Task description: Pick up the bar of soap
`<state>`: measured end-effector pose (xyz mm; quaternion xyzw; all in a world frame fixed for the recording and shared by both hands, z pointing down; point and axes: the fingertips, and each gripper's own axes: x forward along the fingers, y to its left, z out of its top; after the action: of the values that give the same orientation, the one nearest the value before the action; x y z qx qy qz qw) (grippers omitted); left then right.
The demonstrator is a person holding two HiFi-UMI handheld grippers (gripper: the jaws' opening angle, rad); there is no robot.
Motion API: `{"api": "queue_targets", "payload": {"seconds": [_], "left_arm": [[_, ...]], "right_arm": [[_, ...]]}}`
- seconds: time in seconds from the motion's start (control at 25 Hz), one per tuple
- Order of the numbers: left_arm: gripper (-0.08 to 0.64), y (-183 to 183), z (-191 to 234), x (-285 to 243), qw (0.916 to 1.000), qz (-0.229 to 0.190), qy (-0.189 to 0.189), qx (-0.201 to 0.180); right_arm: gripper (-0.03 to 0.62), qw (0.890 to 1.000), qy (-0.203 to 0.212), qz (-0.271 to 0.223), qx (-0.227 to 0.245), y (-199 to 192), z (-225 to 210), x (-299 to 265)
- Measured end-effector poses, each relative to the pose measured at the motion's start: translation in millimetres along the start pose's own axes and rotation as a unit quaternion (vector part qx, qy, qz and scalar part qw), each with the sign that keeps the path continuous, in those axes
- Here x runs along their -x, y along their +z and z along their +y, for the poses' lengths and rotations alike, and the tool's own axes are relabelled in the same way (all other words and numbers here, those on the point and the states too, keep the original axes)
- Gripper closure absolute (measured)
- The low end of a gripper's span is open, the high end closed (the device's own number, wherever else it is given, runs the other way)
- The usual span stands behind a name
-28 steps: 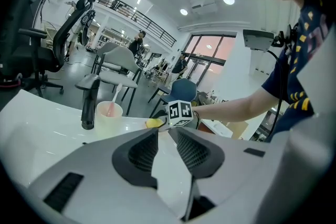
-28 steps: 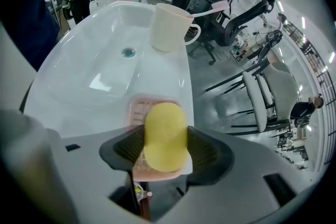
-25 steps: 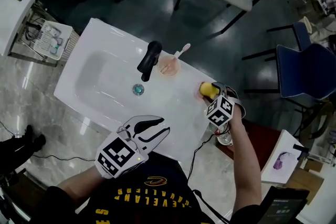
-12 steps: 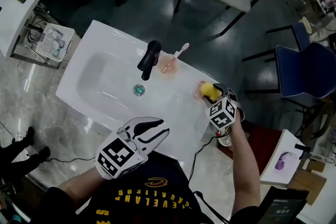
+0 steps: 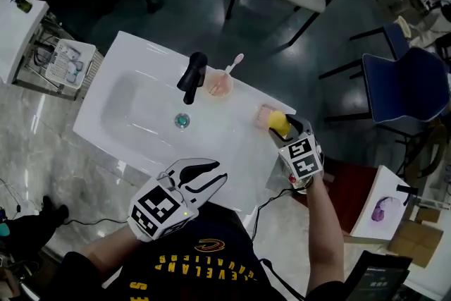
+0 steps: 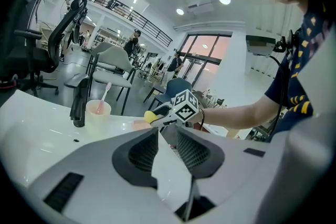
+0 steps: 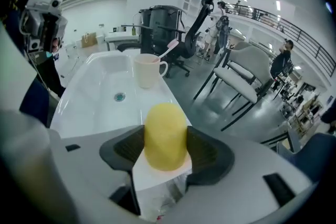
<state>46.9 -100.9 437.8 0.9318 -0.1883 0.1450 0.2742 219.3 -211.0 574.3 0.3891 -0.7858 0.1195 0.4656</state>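
The pale cup point(image 5: 218, 84) stands on the white worktop point(image 5: 232, 151) just beside the black tap point(image 5: 192, 77), with a pink toothbrush point(image 5: 235, 63) leaning out of it. The sunken basin point(image 5: 134, 102) holds only its drain plug point(image 5: 182, 120). Near the worktop's far right corner lies a pinkish soap dish point(image 5: 263, 114), with nothing lying in the part that shows.

The yellow bar of soap point(image 5: 277, 123) is clamped between the fingers of the right gripper point(image 5: 287, 127), one dark pad pressed against each side, its rounded end sticking out past them. It is held just beside the dish, over the corner of the worktop. The left gripper point(image 5: 223, 170) hangs at the near edge of the worktop, its fingers spread apart with nothing between them.

A second ago the soap covered nearly all of the dish, with only a pink edge showing. Now it has come off toward the person and far more of the dish is uncovered. The left gripper has kept its place and its spread.
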Motion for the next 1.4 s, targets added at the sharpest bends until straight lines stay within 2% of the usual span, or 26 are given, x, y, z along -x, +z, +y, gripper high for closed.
{"api": "queue_targets", "payload": {"seconds": [0.12,0.24,0.32,0.48,0.56,0.6,0.76,0.8,0.88,1.12,1.28,1.4], "left_arm": [[0.444,-0.1,-7.4,-0.5,1.0000,0.000,-0.006,-0.004],[0.444,0.3,-12.9,-0.4,0.9999,0.000,-0.010,-0.008],[0.445,1.1,-15.9,-0.2,0.9999,0.000,-0.013,-0.008],[0.444,3.4,-22.0,0.3,0.9998,0.000,-0.019,-0.012],[0.443,4.9,-24.2,0.0,0.9997,0.000,-0.021,-0.016],[0.444,5.6,-25.6,-0.6,0.9996,0.000,-0.023,-0.017],[0.445,10.2,-34.7,-5.2,0.9991,0.000,-0.032,-0.027],[0.445,11.9,-37.0,-6.5,0.9989,0.000,-0.035,-0.030],[0.445,14.9,-41.4,-9.0,0.9985,-0.001,-0.042,-0.036],[0.445,25.9,-57.0,-16.8,0.9970,-0.010,-0.065,-0.040],[0.445,31.8,-62.0,-20.3,0.9962,-0.013,-0.075,-0.042],[0.445,34.5,-60.8,-19.4,0.9964,-0.017,-0.078,-0.028]], "right_arm": [[0.325,0.999,-0.004,-0.030,-0.042,4.4,1.8,15.1],[0.325,0.992,0.008,-0.062,-0.108,10.7,8.6,31.5],[0.325,0.982,0.027,-0.086,-0.164,14.0,16.7,42.0],[0.325,0.955,0.065,-0.134,-0.255,17.7,38.8,63.9],[0.325,0.935,0.077,-0.167,-0.302,22.0,47.9,76.3],[0.325,0.921,0.083,-0.187,-0.331,24.6,51.9,83.1],[0.325,0.855,0.103,-0.267,-0.432,33.7,66.6,111.3],[0.325,0.844,0.104,-0.280,-0.445,35.9,69.6,118.0],[0.325,0.831,0.103,-0.301,-0.457,40.9,75.1,131.0],[0.325,0.812,0.101,-0.343,-0.461,56.9,89.4,167.3],[0.325,0.814,0.107,-0.343,-0.456,63.4,103.1,176.0],[0.325,0.815,0.109,-0.344,-0.453,65.9,108.9,179.8]]}}
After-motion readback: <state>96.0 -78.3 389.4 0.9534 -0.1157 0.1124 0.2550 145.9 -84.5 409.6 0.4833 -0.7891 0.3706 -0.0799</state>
